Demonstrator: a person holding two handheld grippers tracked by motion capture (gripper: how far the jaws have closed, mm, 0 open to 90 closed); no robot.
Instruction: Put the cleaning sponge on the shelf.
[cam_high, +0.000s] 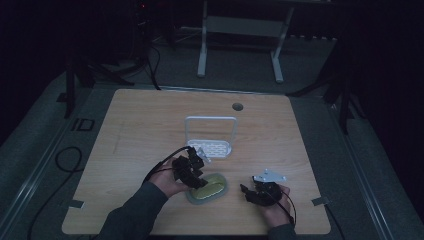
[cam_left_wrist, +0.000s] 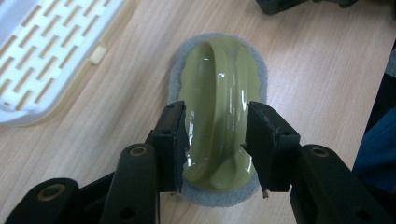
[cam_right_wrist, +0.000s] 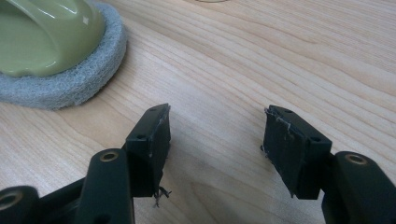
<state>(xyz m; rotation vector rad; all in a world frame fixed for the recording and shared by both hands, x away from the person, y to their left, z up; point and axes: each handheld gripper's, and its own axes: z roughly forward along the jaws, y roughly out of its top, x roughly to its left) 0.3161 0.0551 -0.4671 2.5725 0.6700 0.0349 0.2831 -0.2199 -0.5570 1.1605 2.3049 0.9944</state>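
While the scrubbing pad (cam_left_wrist: 218, 116) lies flat near the worktop's (cam_high: 140, 125) front edge, the left hand-held gripper (cam_left_wrist: 215, 140) straddles its handle, jaws apparently unclosed; the right hand-held gripper (cam_right_wrist: 215, 140) gapes empty; lifting remains.

Legible markings: one item. The letters "ID" (cam_high: 82, 124) are showing in dark characters on the grey floor mat (cam_high: 45, 130) beside the table's left edge, well away from both sets of jaws. No other text, label, brand, number or sign is reading clearly anywhere nearer the jaws.
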